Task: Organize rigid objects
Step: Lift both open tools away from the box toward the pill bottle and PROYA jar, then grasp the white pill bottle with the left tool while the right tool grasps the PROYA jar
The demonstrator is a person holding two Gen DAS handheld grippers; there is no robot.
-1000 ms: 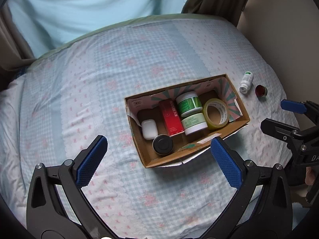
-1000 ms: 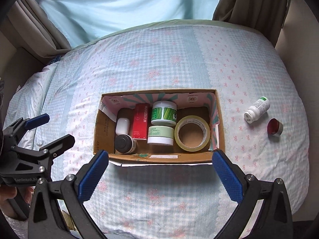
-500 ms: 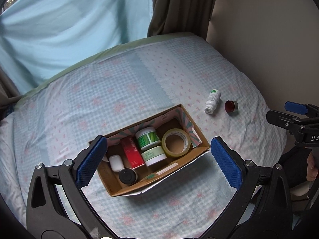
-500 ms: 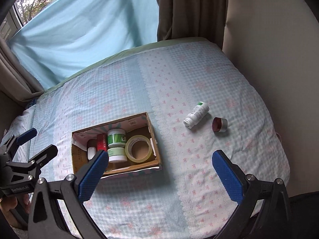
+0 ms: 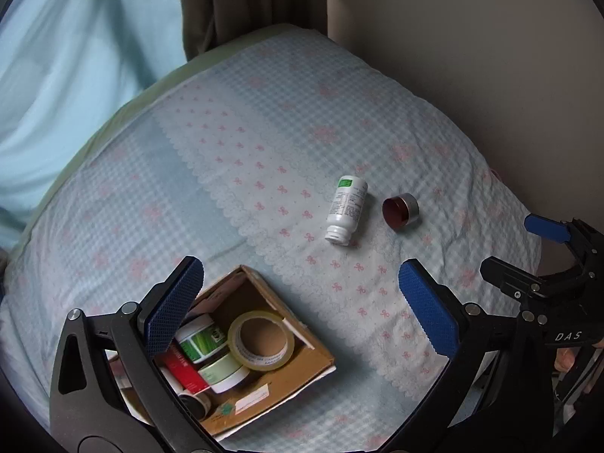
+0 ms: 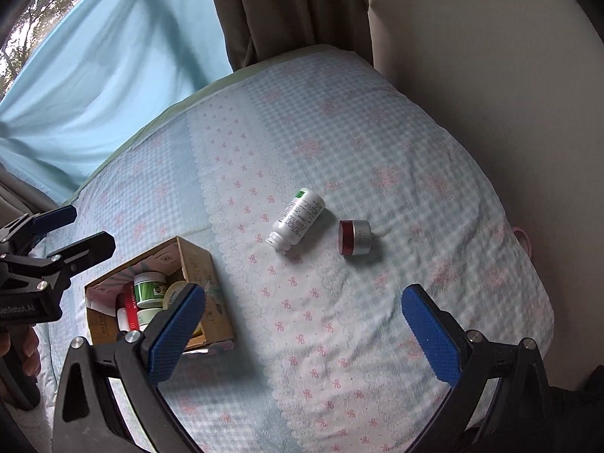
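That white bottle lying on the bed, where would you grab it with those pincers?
Grip the white bottle across the middle of its round body, coming down from above with the open right gripper. It lies on its side, neck toward the gripper, so the fingers should straddle its width. The small red jar sits apart, leaving room.

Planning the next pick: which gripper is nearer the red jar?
Right. The right gripper hangs open just short of the red jar; the left gripper sits farther off, over by the box.
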